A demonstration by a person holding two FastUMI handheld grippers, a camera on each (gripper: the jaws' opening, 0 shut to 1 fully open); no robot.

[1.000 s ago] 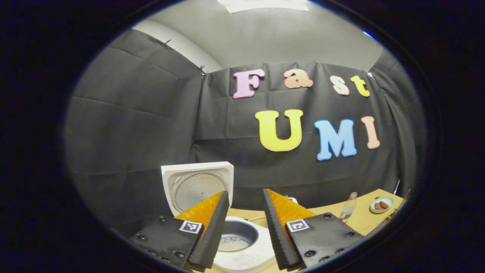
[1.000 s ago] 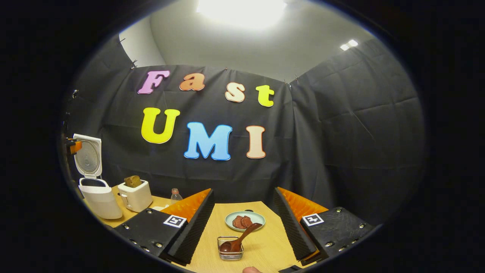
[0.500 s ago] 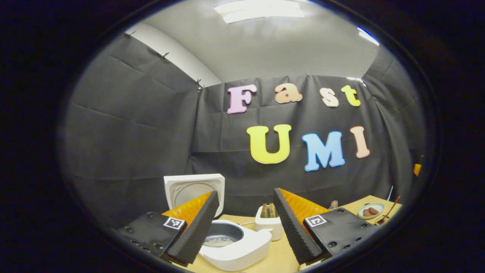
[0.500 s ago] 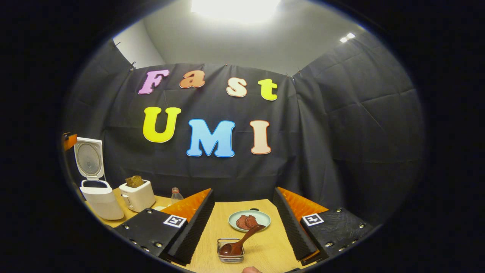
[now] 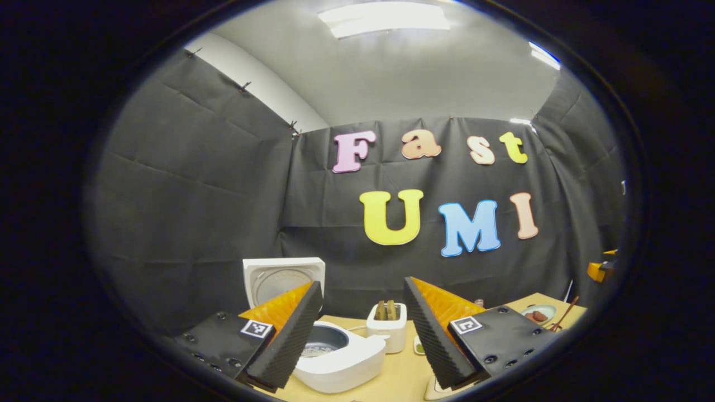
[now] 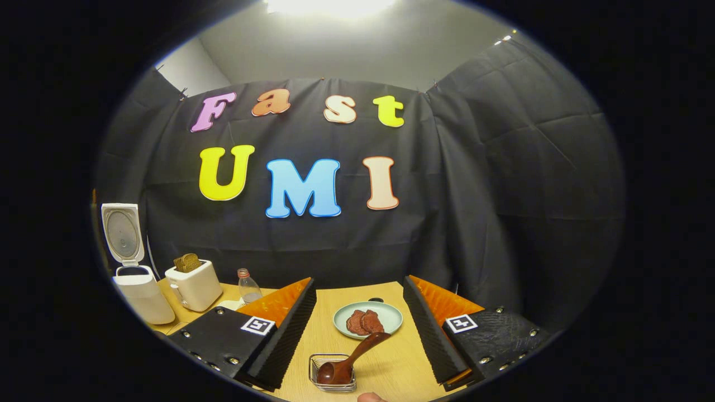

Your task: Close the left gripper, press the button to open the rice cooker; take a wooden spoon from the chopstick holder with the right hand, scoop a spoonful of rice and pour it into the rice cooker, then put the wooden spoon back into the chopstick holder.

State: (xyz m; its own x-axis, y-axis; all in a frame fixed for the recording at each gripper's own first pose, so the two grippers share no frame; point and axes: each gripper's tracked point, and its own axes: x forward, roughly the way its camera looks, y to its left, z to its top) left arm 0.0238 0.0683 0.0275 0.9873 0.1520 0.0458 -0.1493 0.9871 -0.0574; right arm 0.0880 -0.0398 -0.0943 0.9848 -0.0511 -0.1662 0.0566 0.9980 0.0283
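My left gripper [image 5: 363,335] hangs above the table [image 5: 402,379] with fingers spread wide and nothing held; my right gripper [image 6: 357,335] is likewise wide apart, low over the same table.

From my right gripper view, I am seeing the rice cooker [image 6: 137,290] sitting at the far left of the bench [image 6: 391,368] with its lid [image 6: 120,234] standing up behind it, the toaster [image 6: 194,285] just to its right and the bottle [image 6: 246,286] right of that. Nearer me, the wooden spoon [image 6: 349,360] is lying with its bowl in the chopstick holder [image 6: 332,373], its handle leaning toward the plate [image 6: 368,319] behind it. From my left gripper view, the cooker [image 5: 341,357] is sitting left of the toaster [image 5: 386,329], between the left tool's [image 5: 363,338] fingers.
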